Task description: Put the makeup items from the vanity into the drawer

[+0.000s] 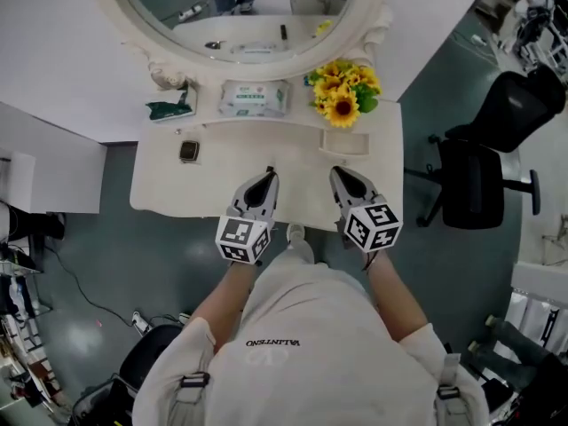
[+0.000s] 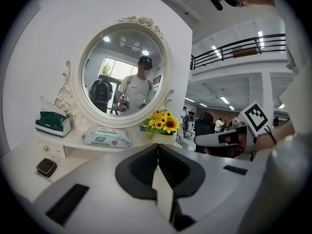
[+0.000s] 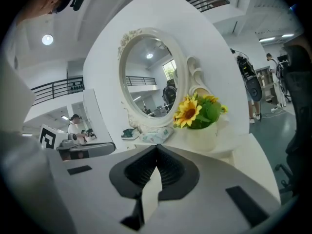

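Head view: two tongs (image 1: 270,176) (image 1: 338,175) (both closed)

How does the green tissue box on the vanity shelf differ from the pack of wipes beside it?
The tissue box is dark green with white tissue sticking out; the pack of wipes is mostly white with a green label. The tissue box sits at the left end of the shelf; the pack of wipes lies in the middle, below the mirror. The pack of wipes looks wider and flatter than the tissue box. Both rest on that shelf.
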